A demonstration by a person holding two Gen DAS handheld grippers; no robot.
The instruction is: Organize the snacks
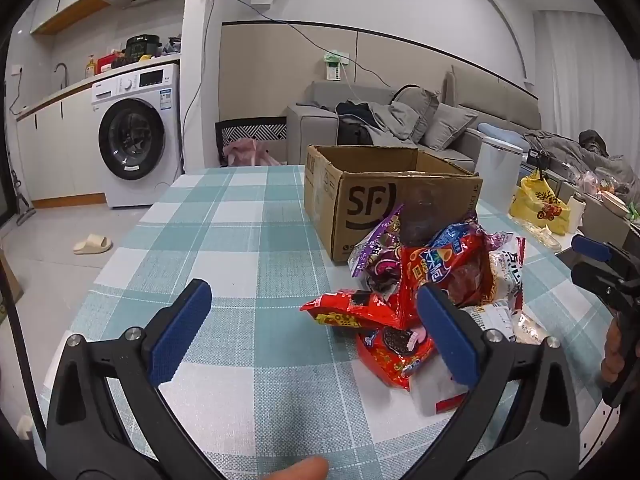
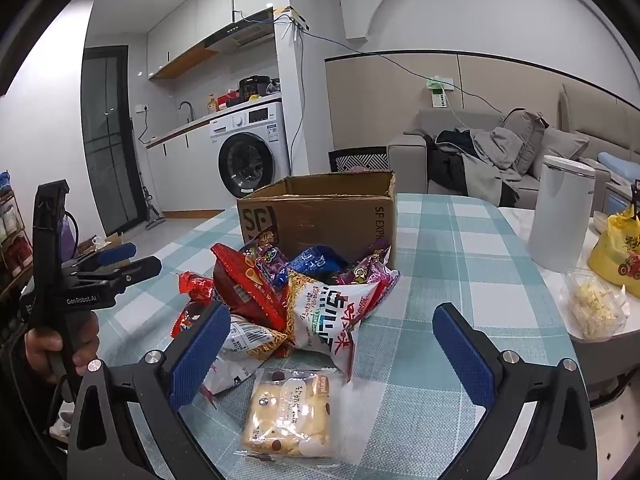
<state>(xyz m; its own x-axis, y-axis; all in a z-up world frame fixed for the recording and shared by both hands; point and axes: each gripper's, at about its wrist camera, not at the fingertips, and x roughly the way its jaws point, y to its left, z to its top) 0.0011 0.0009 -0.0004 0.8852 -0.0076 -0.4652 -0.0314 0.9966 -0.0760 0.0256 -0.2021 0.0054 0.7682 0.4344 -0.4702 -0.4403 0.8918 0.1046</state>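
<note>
Your left gripper (image 1: 312, 328) is spread wide and holds nothing, hovering over the checked tablecloth (image 1: 240, 240) beside the snack pile (image 1: 432, 288). Your right gripper (image 2: 332, 348) is likewise wide apart and empty above a clear packet of biscuits (image 2: 290, 416). The heaped snack bags carry print too small to read. Just behind them stands an open cardboard box (image 2: 320, 216) marked "SF". The other handle reads "GenRobot.AI".
</note>
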